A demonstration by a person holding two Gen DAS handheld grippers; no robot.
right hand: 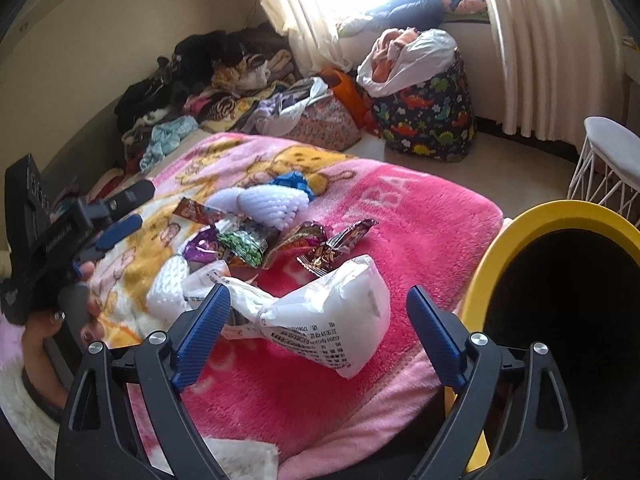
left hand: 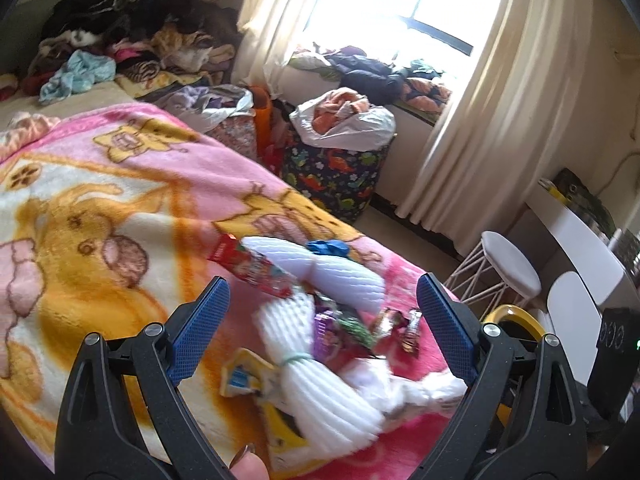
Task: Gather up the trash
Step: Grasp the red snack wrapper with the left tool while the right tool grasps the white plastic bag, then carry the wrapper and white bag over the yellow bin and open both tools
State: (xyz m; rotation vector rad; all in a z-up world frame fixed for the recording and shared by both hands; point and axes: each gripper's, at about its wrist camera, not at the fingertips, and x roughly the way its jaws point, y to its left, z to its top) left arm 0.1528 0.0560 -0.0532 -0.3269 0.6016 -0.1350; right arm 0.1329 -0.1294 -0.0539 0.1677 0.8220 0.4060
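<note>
Trash lies in a heap on the pink blanket (right hand: 400,216): a crumpled white printed bag (right hand: 340,312), white foam nets (left hand: 304,344), a red snack wrapper (left hand: 256,270), purple and green wrappers (right hand: 224,246), brown candy wrappers (right hand: 332,248) and a blue scrap (right hand: 294,182). My left gripper (left hand: 322,306) is open and empty above the foam nets; it also shows at the left of the right wrist view (right hand: 116,220). My right gripper (right hand: 320,316) is open around the white bag without holding it. A yellow-rimmed bin (right hand: 520,224) stands at the bed's right edge.
A clothes pile (left hand: 128,32) covers the bed's far end. A dinosaur-print basket (left hand: 336,176) with a white bag of clothes stands on the floor by the curtain (left hand: 480,120). A white wire stool (left hand: 504,276) and a white desk (left hand: 576,240) are to the right.
</note>
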